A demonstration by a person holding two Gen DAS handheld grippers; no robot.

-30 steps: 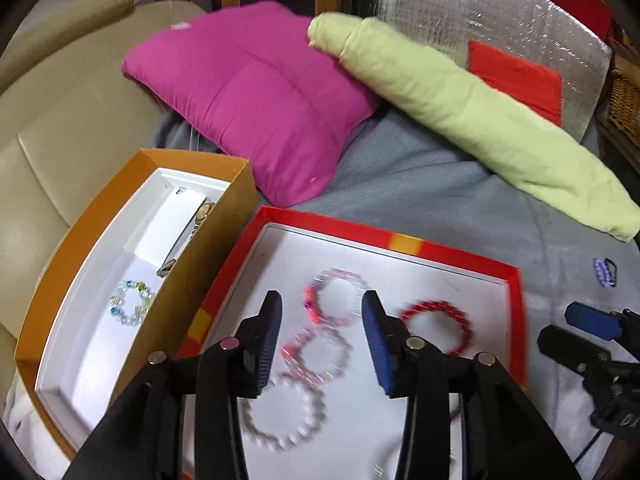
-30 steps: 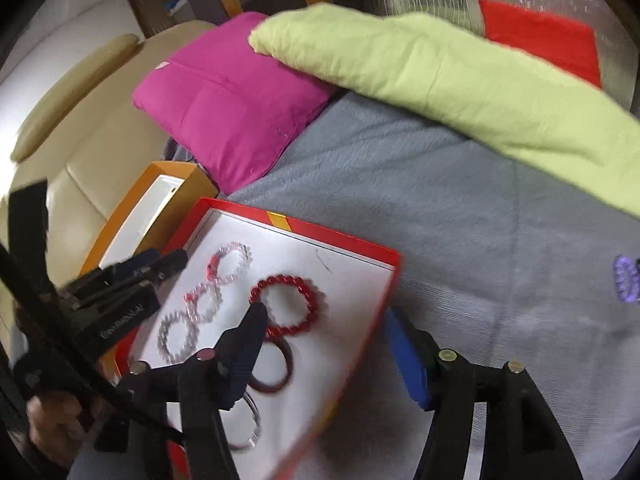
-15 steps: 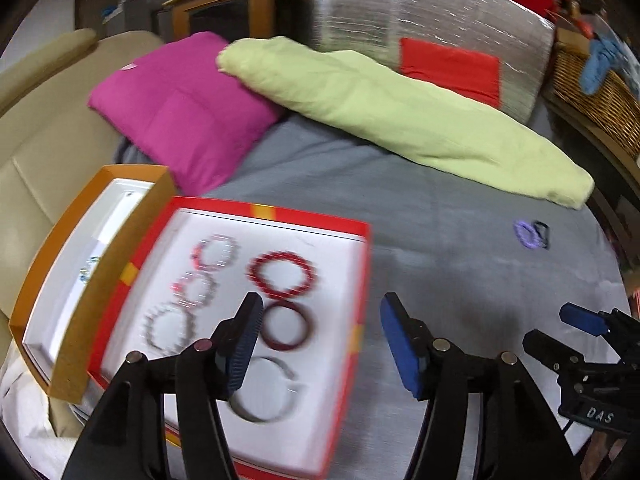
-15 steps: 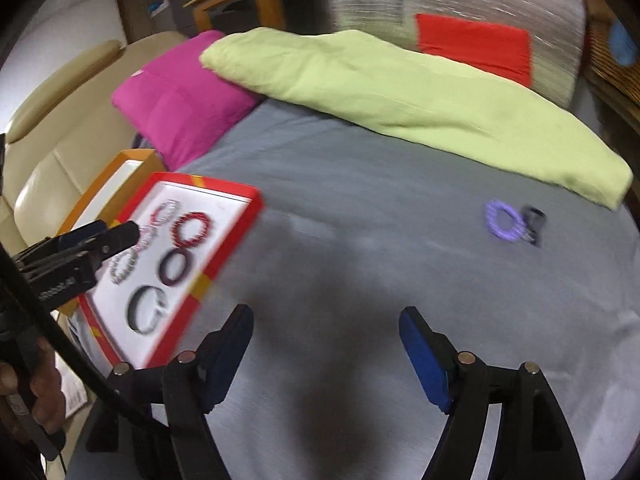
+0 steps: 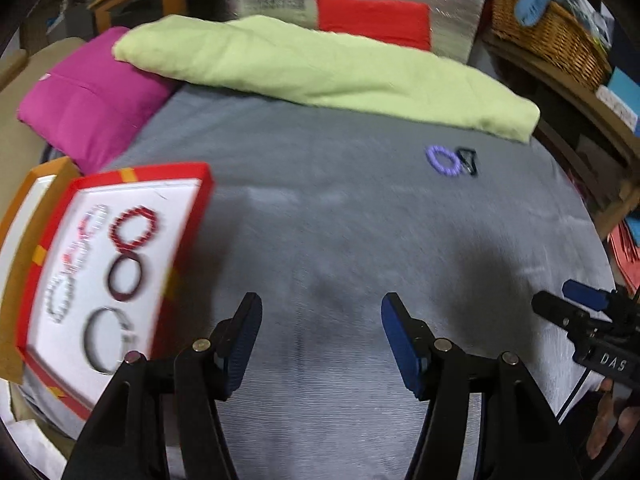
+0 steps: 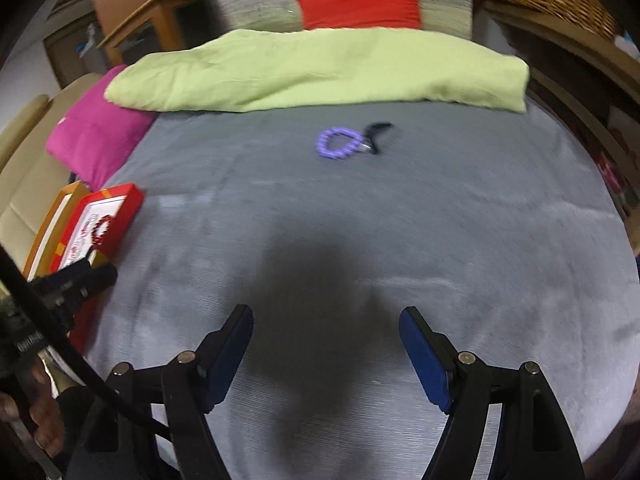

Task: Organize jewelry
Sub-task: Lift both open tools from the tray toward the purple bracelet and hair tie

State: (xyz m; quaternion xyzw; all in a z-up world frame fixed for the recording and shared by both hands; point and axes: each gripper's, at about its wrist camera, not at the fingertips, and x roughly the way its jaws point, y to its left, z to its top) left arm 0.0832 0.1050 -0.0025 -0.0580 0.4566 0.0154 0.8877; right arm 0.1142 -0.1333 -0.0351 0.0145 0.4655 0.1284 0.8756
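Hand-held grippers, left (image 5: 322, 340) and right (image 6: 326, 354), gape empty; red tray (image 5: 192, 216) holds bracelets (image 5: 134, 229).

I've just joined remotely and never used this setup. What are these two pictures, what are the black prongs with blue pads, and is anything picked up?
Each picture comes from a fisheye camera on a handheld gripper, looking along its jaws. The person holds one per hand: the left gripper and the right gripper. Both are open and hold nothing. On the grey blanket lie a purple bracelet and a small dark item beside it, too blurred to name. At left, a red tray holds several bracelets, next to an orange box.
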